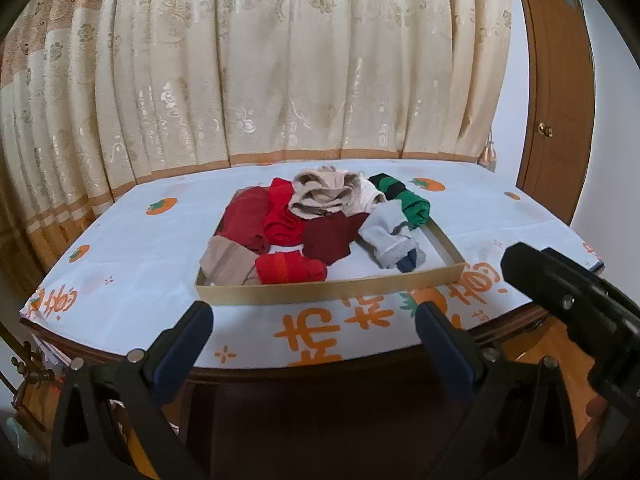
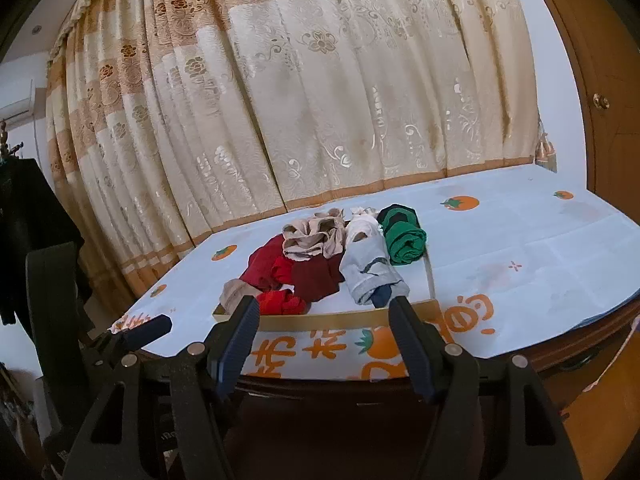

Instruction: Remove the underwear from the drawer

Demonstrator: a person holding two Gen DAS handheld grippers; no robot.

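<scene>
A shallow tan drawer tray [image 1: 328, 289] [image 2: 344, 317] lies on a table with a white, orange-printed cloth [image 1: 132, 248] [image 2: 520, 256]. It holds a pile of underwear: red pieces [image 1: 280, 216] [image 2: 280, 304], a dark maroon piece [image 1: 328, 240] [image 2: 314, 280], beige pieces [image 1: 324, 196] [image 2: 312, 236], a grey roll [image 1: 386, 236] [image 2: 368, 272] and a green-and-black roll [image 1: 408, 200] [image 2: 402, 236]. My left gripper [image 1: 314, 316] is open and empty, short of the table's near edge. My right gripper [image 2: 324, 312] is open and empty in front of the tray; it also shows at the right of the left wrist view [image 1: 560, 292].
A cream floral curtain [image 1: 280, 60] [image 2: 320, 80] hangs right behind the table. A brown wooden door [image 1: 560, 120] [image 2: 600, 80] stands at the right. A dark chair back [image 2: 52, 320] and my left gripper [image 2: 136, 332] sit at the left of the right wrist view.
</scene>
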